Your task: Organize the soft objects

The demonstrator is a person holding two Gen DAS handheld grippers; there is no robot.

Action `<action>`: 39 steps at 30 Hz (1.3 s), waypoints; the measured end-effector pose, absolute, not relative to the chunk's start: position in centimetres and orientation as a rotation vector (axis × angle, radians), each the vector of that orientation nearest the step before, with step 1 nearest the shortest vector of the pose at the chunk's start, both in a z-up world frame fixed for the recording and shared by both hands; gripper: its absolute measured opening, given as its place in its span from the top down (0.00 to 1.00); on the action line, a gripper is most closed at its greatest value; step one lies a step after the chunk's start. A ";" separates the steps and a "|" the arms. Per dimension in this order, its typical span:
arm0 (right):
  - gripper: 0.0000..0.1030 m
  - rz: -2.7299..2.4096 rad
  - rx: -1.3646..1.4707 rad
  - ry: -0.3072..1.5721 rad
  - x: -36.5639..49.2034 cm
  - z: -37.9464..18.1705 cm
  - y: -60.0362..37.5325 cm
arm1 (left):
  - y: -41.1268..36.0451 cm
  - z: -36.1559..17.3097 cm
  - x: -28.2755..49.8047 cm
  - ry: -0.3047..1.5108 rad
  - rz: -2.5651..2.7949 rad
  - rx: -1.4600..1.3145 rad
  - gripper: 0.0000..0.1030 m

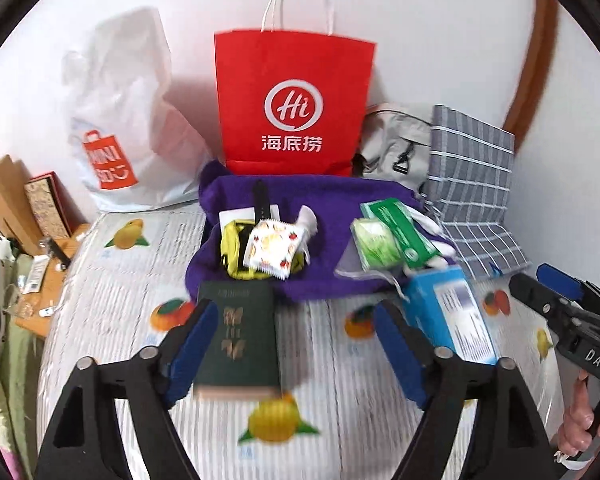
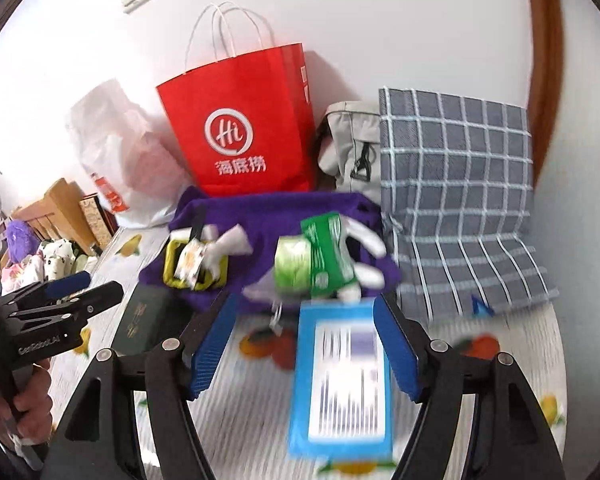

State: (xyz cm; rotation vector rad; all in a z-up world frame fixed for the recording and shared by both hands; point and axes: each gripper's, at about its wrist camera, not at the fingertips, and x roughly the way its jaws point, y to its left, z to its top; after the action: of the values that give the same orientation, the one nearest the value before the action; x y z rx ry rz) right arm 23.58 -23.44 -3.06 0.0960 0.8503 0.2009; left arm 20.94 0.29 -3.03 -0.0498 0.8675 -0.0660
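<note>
the left gripper (image 1: 296,344) hangs low over the fruit-print cover (image 1: 324,412) with its jaws spread wide. a dark green booklet (image 1: 238,340) lies between them, its left edge against the left blue pad (image 1: 194,350) and well clear of the right pad. the right gripper (image 2: 304,344) is spread too, with the blue packet (image 2: 342,380) flat on the cover between its pads, touching neither as far as the blur lets me tell.

behind both lies a purple towel (image 1: 332,200) heaped with small things: a fruit-print pouch (image 1: 274,250) on a yellow item (image 1: 232,240), a black strap (image 1: 262,202), and a green pack (image 1: 402,226) beside a pale green tissue pack (image 1: 374,246). against the wall stand a red paper bag (image 1: 294,104), a white plastic bag (image 1: 120,120) to its left, and a grey bag (image 1: 396,144) with a plaid cushion (image 1: 472,176) to its right.
</note>
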 end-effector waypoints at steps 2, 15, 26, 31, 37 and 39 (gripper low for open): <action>0.15 0.171 0.082 0.840 21.1 -2.7 -23.5 | 0.1 -2.4 18.7 0.852 -0.057 -0.040 0.20; 0.00 0.093 0.081 0.797 8.5 -1.3 -24.6 | -0.7 0.1 6.3 0.762 -0.019 -0.013 0.11; 0.00 0.051 0.062 0.771 2.2 -0.5 -25.1 | -1.2 0.3 0.9 0.735 -0.001 -0.014 0.11; 0.00 0.045 0.061 0.759 1.0 0.0 -25.2 | -1.4 0.7 -0.1 0.721 -0.003 -0.008 0.11; 0.00 0.058 0.056 0.755 0.4 0.1 -24.7 | -1.2 0.9 -0.6 0.718 0.002 -0.010 0.11; 0.00 0.061 0.055 0.755 0.3 0.1 -24.5 | -1.2 0.9 -0.6 0.718 -0.003 -0.010 0.11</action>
State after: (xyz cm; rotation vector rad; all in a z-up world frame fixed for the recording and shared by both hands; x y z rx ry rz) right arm 0.32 -24.53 0.11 0.0554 0.7554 0.0610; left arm -0.60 -1.17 0.89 -0.0096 0.7184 -0.0028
